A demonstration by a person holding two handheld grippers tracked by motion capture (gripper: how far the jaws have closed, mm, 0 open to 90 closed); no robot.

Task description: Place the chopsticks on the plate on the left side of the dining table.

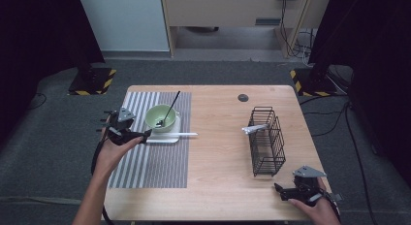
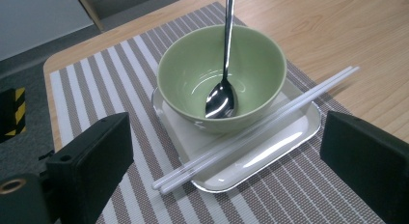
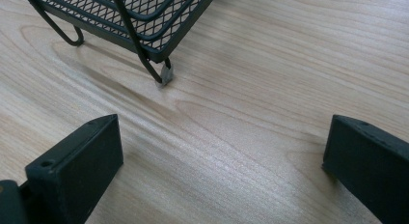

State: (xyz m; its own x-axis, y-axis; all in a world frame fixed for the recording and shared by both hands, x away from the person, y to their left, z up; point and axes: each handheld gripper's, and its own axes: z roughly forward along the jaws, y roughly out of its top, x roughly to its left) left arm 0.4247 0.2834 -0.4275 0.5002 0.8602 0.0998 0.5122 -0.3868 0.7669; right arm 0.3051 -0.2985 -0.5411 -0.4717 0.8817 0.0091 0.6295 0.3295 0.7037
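The left gripper [image 2: 222, 185], jaws wide apart and holding nothing, is approaching the white chopsticks [image 2: 255, 125] lying on the tray [image 2: 289, 142] near the green bowl [image 2: 193, 74], so next it should probably close on them.

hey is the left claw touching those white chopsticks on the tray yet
Apart. The left gripper view shows the left claw open, its jaws standing either side of the chopsticks with striped mat visible between them.
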